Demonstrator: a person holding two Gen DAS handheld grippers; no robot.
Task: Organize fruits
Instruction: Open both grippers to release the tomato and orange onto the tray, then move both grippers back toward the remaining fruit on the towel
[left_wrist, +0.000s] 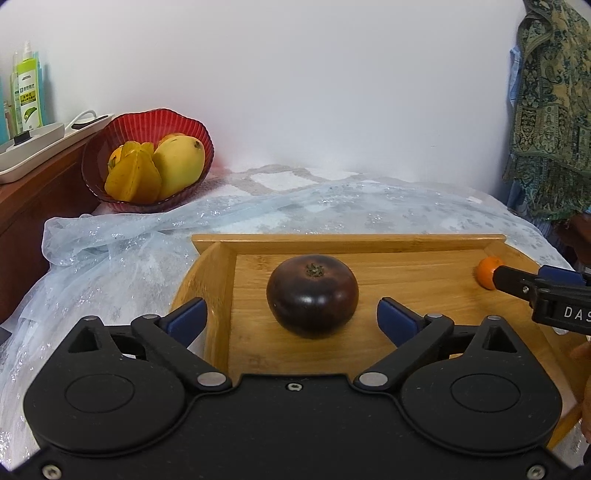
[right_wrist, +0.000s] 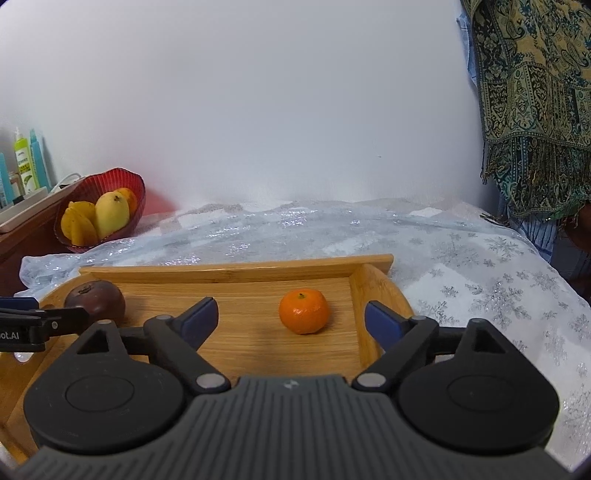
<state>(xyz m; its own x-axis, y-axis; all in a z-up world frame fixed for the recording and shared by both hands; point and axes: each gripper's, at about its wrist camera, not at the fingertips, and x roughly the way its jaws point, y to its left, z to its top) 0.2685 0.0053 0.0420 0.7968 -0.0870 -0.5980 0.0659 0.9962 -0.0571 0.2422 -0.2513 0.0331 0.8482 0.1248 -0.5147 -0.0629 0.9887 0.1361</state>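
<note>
The left black plastic two-finger gripper (left_wrist: 291, 319) had blue pads (left_wrist: 188, 319) on angled fingertips, silver pivot pins at each linkage joint, two round raised discs at seven and five o'clock on its smooth body, and small screws along the lower edge. The right black-and-grey two-finger gripper (right_wrist: 290, 319) carried a ribbed grey housing, matching blue pads (right_wrist: 384, 326), and white lettering on its side.
</note>
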